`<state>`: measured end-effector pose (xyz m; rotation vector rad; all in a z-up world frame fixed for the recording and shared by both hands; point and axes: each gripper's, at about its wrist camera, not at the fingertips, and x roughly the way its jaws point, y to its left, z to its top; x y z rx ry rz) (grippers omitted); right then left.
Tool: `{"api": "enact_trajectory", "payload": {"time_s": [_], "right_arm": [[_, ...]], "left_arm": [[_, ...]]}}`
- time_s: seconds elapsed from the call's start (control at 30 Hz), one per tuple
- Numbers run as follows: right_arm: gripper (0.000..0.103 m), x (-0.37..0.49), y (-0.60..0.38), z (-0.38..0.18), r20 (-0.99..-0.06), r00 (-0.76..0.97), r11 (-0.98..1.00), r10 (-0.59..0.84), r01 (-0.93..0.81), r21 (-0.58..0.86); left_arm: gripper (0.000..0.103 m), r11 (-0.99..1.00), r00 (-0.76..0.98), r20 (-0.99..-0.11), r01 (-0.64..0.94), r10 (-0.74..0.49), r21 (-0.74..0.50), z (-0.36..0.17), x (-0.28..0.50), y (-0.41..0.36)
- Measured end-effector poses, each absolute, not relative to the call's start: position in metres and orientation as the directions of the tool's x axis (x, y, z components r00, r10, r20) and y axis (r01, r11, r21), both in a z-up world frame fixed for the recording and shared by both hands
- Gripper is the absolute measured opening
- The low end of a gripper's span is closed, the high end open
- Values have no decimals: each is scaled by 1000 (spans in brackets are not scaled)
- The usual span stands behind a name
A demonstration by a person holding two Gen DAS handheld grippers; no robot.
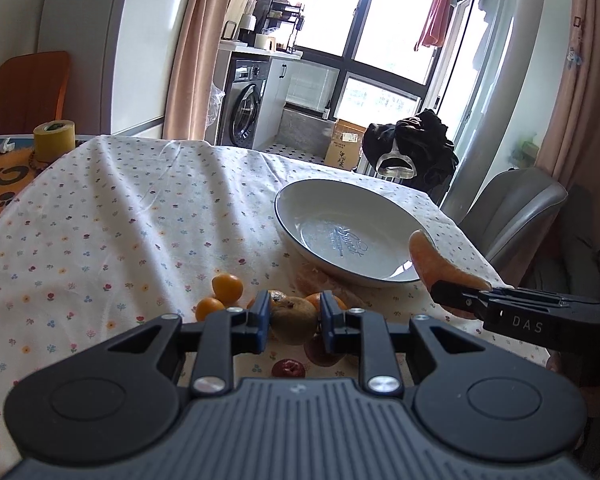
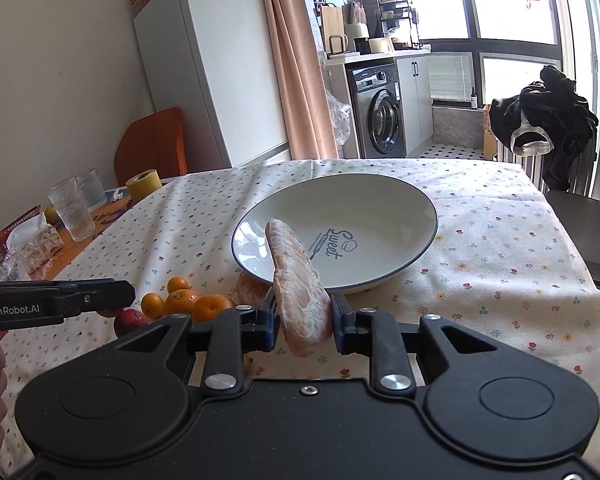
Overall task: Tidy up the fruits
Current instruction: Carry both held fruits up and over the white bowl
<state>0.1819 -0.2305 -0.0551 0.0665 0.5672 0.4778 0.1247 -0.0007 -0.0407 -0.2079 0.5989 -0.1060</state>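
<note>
My left gripper is shut on a brownish pear-like fruit just above the floral tablecloth. Around it lie small oranges and a dark red fruit. My right gripper is shut on a peeled pale-orange citrus segment, held upright at the near rim of a white deep plate with a dark edge. In the left wrist view the segment and right gripper hover at the plate's right rim. Nothing lies in the plate. The left gripper shows side-on at left, over the oranges.
Another peeled piece lies against the plate's near-left side. A yellow tape roll, two glasses and a red basket stand at the table's left. A grey chair is beyond the right table edge.
</note>
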Motion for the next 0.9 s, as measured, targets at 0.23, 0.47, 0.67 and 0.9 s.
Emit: {"api": "enact_trajectory", "payload": {"time_s": [0.23,0.47,0.67,0.9], "right_arm": [[24,192,-236,-56,-494,743,890,452,-409,201],[24,205,-240,-59,-494,745,893,448,-395,213],[24,219,-243,-64,-501,746,898,439,-377,225],[24,235,-243,-66,-498,744,895,445,-373,243]], "left_arm": [[24,978,830,-537,46,-150,-202,-31,141,-8],[24,982,830,-539,52,-144,-182,-30,159,-14],[24,984,826,-545,60,-144,-169,-30,177,-22],[24,984,821,-551,63,-147,-168,-31,196,-29]]}}
